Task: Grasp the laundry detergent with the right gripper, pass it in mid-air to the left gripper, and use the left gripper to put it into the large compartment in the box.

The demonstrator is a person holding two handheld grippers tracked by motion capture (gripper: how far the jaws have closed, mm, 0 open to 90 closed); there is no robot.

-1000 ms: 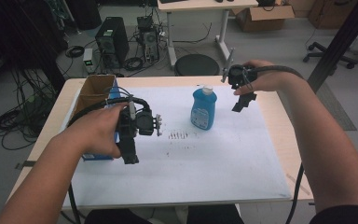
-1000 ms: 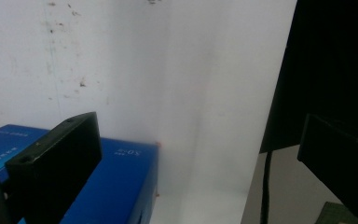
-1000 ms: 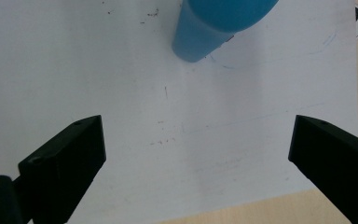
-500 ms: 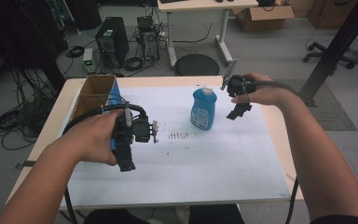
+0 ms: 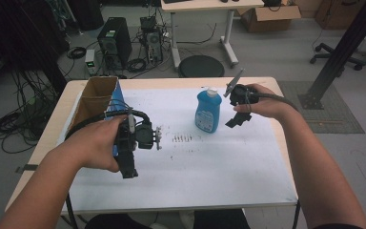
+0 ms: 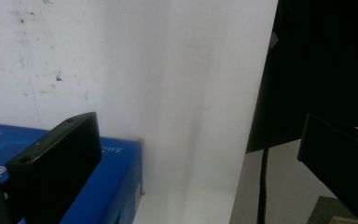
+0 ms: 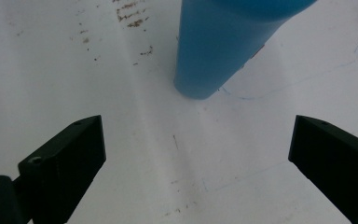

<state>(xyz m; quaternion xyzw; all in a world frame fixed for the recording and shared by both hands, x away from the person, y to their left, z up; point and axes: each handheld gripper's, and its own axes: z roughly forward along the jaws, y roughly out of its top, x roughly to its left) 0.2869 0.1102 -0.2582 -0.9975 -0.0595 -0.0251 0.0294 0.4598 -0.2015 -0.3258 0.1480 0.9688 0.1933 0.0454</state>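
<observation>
A blue bottle point(image 5: 208, 110) with a white cap stands upright on the white sheet, right of centre. My right gripper point(image 5: 236, 121) hovers just right of it, open, its jaws pointing down. In the right gripper view the bottle's base point(image 7: 223, 46) lies beyond the wide gap of my right gripper point(image 7: 200, 158), untouched. My left gripper point(image 5: 128, 171) is held over the sheet's left part, beside an open blue cardboard box point(image 5: 95, 102). In the left gripper view my left gripper point(image 6: 205, 158) stands open with nothing between its jaws, and the box's blue side point(image 6: 116, 186) sits behind one jaw.
A white sheet point(image 5: 219, 167) with small dark marks point(image 5: 183, 139) covers most of the wooden table point(image 5: 267, 82). Beyond the far edge stand computer towers point(image 5: 114, 45), a round stool point(image 5: 201, 66) and another desk. A black post point(image 5: 343, 52) rises at the right.
My right gripper has come down and left, closer to the bottle. My left gripper has shifted slightly toward the near edge. Both stay open.
</observation>
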